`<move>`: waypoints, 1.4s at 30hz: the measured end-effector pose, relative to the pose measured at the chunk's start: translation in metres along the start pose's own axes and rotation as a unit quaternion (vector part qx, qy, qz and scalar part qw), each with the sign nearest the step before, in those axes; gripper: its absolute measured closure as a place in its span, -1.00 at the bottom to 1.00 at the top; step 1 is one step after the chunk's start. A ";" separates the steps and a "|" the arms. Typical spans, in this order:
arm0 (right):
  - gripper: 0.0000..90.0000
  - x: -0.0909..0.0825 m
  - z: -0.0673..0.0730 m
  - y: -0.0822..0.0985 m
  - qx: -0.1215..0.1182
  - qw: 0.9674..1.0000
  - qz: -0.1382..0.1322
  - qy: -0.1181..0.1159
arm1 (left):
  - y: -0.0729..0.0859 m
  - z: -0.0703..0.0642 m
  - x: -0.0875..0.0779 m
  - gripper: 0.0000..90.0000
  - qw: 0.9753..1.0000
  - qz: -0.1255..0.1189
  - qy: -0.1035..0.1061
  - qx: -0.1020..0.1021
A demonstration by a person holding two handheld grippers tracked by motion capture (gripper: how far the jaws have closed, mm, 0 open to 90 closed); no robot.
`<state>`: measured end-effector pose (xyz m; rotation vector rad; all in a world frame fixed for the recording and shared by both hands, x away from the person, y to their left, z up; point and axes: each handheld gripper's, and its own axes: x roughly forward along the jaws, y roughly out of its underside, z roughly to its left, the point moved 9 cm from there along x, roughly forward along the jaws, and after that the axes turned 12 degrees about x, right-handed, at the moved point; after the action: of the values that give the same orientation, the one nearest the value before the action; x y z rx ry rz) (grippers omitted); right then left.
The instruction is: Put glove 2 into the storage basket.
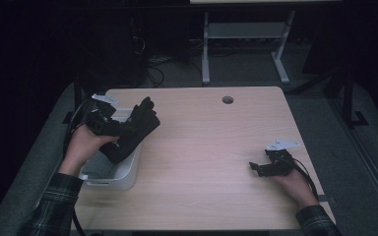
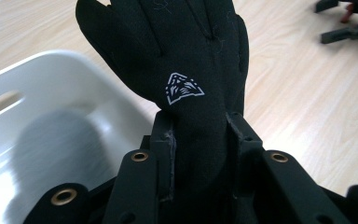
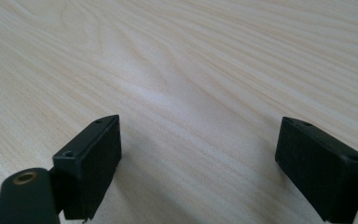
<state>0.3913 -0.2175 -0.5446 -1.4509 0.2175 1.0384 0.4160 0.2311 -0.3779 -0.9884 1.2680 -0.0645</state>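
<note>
At the left edge of the desk (image 1: 211, 142), the left tongs (image 1: 123, 129) are clamped on the cuff of a black glove (image 1: 135, 129), with the glove's fingers pointing away toward the far right. The glove hangs above the near-right rim of a white bin (image 1: 123, 174), clear of the desk surface.

Procedure, as judged from this position: keep the clamp firm on the cuff, since the limp fabric can slip if pressure eases. Carry the glove clear of the bin wall before lowering it, so the dangling fingers do not catch on the rim. Release only once the glove rests on a surface.

Pose: the left hand (image 1: 83, 145) grips its tool from the near side, forearm entering from the bottom left, tongs aimed to the right. The right tongs (image 1: 258, 168) lie low on the desk at the near right, jaws standing apart with nothing between them, well apart from the glove.
</note>
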 end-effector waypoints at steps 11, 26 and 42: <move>-0.68 0.000 0.000 0.000 0.002 1.000 0.000 0.001 | 0.046 0.041 -0.011 0.51 0.997 0.017 -0.034 -0.066; -0.68 0.000 0.000 0.000 0.002 1.000 0.000 0.002 | 0.088 0.057 0.004 0.41 0.993 0.040 -0.051 -0.100; -0.68 0.000 0.000 0.000 0.002 1.000 0.000 0.002 | 0.071 0.059 -0.003 -0.61 0.993 0.011 -0.091 -0.070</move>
<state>0.3915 -0.2175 -0.5447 -1.4497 0.2213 1.0348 0.4297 0.3104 -0.4237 -1.0747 1.1273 0.1312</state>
